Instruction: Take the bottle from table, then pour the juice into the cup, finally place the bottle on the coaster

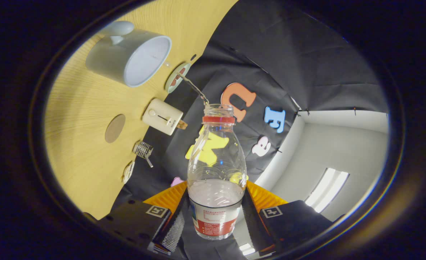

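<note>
the gripper [215, 216] is clamped on the uncapped bottle [216, 169], both fingers pressed to its lower sides. beyond the bottle's mouth, the white cup [128, 57] is seen on the wooden table [79, 151]. a round coaster [115, 128] lies nearer, beside a toaster [162, 116].

gap between fingers [215, 213]: taken up by bottle [216, 169] | around cup [130, 57]: bare counter [79, 108] on the coaster [115, 128] side | beyond cup: toaster [162, 116], wire rack [143, 149], round dish [176, 77] line the counter edge
</note>
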`<state>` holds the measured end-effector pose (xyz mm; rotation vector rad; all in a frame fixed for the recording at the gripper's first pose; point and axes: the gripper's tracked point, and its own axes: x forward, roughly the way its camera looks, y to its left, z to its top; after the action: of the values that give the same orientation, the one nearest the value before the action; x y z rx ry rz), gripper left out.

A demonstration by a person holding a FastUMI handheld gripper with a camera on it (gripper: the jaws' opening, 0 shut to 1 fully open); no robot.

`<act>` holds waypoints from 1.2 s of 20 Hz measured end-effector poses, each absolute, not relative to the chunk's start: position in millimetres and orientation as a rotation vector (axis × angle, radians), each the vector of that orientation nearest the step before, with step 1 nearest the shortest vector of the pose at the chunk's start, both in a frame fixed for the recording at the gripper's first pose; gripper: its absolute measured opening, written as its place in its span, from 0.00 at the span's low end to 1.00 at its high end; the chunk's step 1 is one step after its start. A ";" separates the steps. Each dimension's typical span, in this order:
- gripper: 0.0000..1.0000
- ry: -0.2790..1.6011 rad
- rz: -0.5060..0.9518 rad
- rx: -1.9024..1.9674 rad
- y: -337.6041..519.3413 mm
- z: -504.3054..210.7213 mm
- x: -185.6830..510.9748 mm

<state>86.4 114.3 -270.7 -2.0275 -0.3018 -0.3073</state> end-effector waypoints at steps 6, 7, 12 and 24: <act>0.79 -0.309 -0.315 -2.070 121.1 -263.2 86.6; 0.79 -0.309 -0.311 -2.082 121.9 -263.0 86.3; 0.80 -0.276 -0.307 -2.089 119.2 -260.2 85.1; 0.79 -0.332 -0.314 -2.178 137.3 -260.4 84.6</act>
<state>84.6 137.3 -260.4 -2.1776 -0.3317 -0.3141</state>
